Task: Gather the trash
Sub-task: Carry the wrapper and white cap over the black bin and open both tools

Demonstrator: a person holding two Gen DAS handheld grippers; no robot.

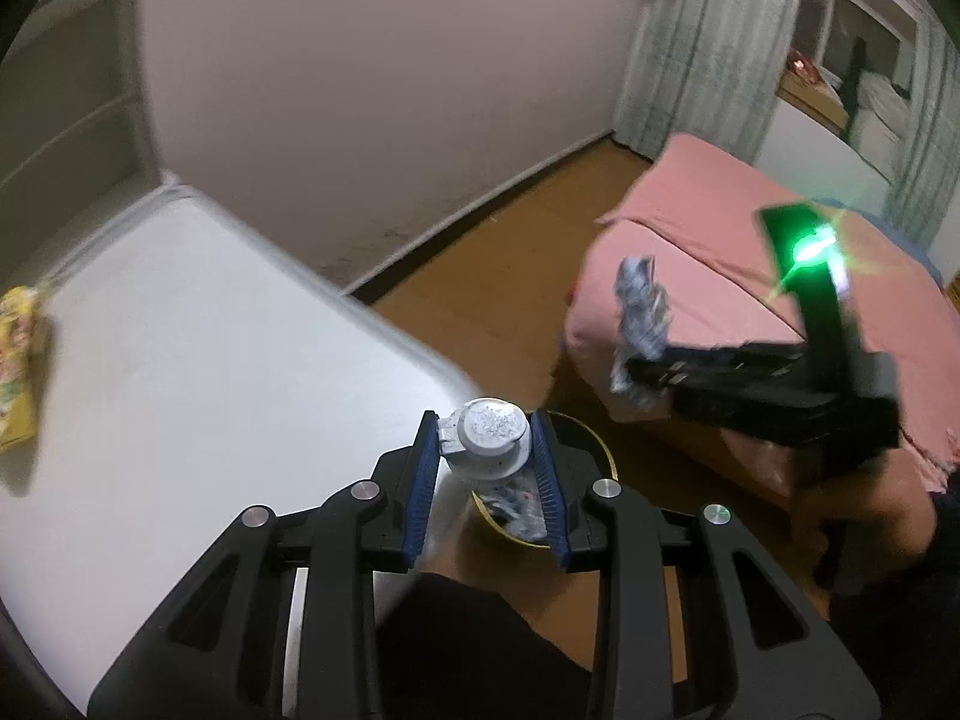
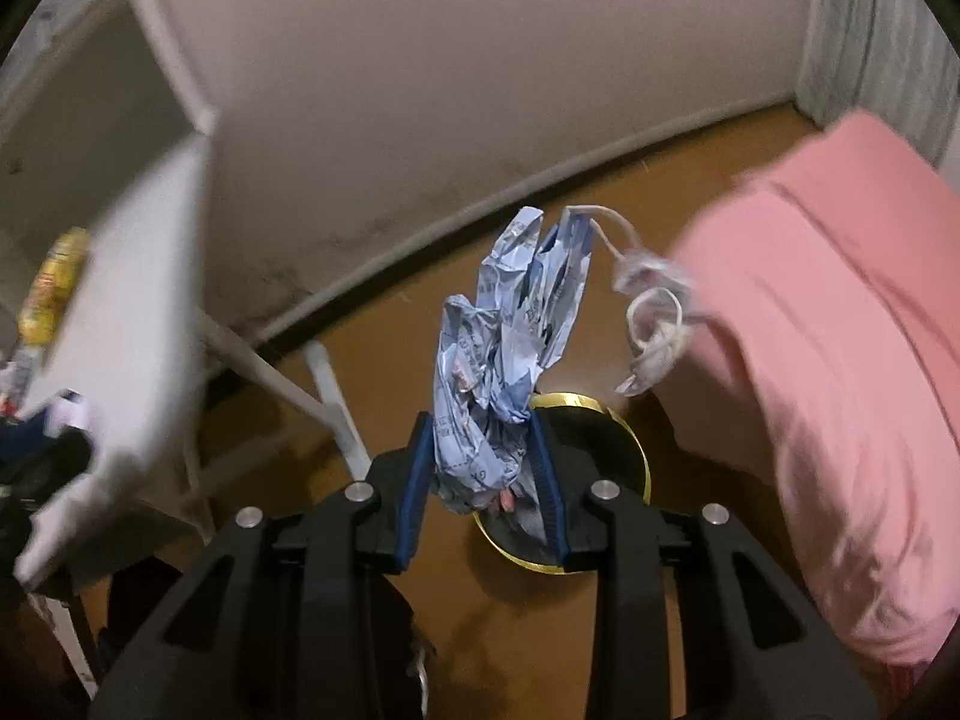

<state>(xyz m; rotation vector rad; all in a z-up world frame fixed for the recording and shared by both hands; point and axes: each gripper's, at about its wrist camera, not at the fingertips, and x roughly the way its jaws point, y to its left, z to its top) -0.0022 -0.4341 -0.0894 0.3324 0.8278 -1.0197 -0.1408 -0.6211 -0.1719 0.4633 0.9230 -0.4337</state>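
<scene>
The left tool point(image 1: 489, 468) is clamped on a small white plastic bottle with a round grey cap point(image 1: 487, 441), cap pointing away along the fingers, and the right tool point(image 2: 486, 462) is clamped on a crumpled pale-blue printed plastic wrapper point(image 2: 504, 360) whose long axis runs up toward 12 o'clock, a white tangled string point(image 2: 651, 312) trailing off its top toward 2 o'clock. Both loads sit over the one round black bin with a yellow rim point(image 2: 636, 450): in the left wrist view its opening lies directly behind the bottle, at about 6 o'clock from the cap, with some bluish scraps already inside; in the right wrist view it lies just past the wrapper's lower end, toward 4 o'clock. The left tool looks the nearer to dropping straight in, while the right one seems to hang slightly toward the bin's 9 o'clock edge, so I judge it needs a small shift before letting go. Count: two tools, two pieces held, one bin, and one yellow printed snack packet point(image 1: 18, 360) on the white desk point(image 1: 210, 330) at 9 o'clock. A pink-covered bed point(image 1: 720, 252) stands at 2 o'clock.
</scene>
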